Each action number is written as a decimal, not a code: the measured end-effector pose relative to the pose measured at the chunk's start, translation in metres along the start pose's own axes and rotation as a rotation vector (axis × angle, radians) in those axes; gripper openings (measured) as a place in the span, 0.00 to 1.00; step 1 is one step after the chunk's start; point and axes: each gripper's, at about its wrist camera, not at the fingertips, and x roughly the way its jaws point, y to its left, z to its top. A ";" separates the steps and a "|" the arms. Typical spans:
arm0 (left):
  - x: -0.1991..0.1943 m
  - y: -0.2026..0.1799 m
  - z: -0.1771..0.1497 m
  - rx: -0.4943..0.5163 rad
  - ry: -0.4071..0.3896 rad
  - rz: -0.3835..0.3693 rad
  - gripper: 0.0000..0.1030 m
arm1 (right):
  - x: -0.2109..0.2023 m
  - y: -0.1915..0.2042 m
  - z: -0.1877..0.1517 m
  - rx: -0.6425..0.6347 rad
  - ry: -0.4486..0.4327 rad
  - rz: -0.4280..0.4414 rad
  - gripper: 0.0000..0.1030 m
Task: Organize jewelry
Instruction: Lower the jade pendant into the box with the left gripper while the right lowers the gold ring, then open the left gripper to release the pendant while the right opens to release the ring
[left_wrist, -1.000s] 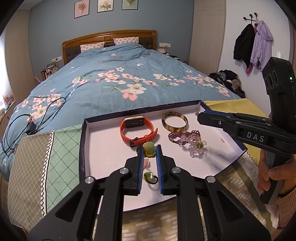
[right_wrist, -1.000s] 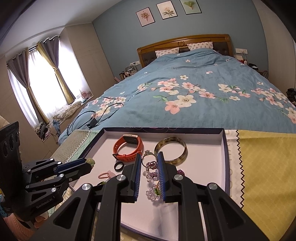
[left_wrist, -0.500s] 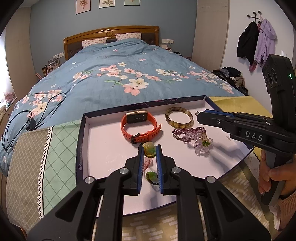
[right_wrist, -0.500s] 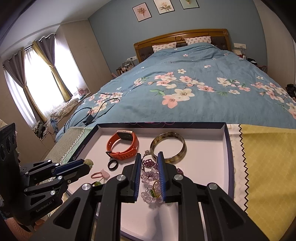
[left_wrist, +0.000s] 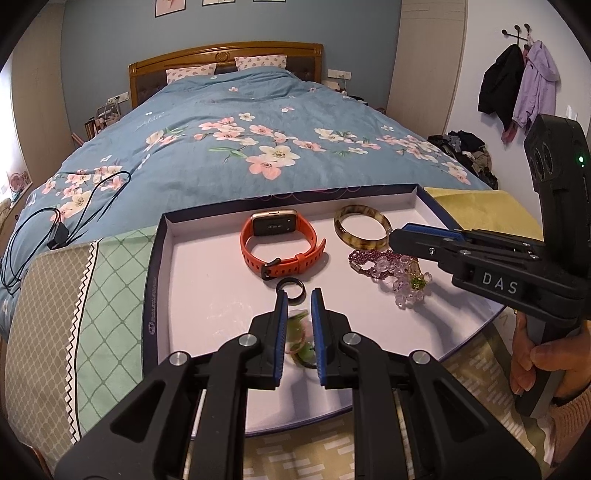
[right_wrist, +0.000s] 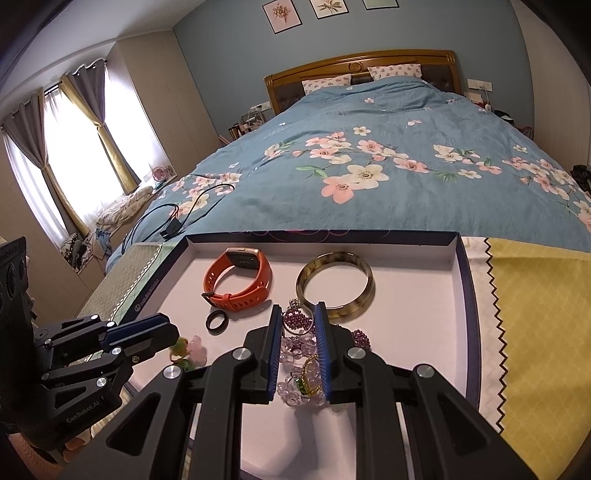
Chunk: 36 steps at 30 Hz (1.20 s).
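Inside tray rim (left_wrist: 157, 266), bare floor.

Glossy mottled bangle (left_wrist: 362, 226), matt rubbery orange watch strap (left_wrist: 282, 254), clear glassy beads (left_wrist: 400, 275)

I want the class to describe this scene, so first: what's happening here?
A person holds tongs in each hand over a shallow tray at the foot of a bed, sorting jewelry. The left tongs hang above a blurred green and pink trinket; the right tongs sit over a tangle of purple and clear beads. An orange watch, a bangle and a black ring lie untouched.
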 end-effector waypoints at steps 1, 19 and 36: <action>0.001 0.000 0.000 0.001 0.001 0.001 0.13 | 0.001 0.000 0.000 0.000 0.002 0.000 0.16; -0.002 0.001 -0.005 -0.010 -0.006 -0.003 0.27 | -0.003 -0.002 -0.005 0.011 0.002 -0.010 0.19; -0.073 -0.005 -0.019 -0.005 -0.162 0.043 0.77 | -0.065 0.018 -0.019 -0.044 -0.140 -0.024 0.62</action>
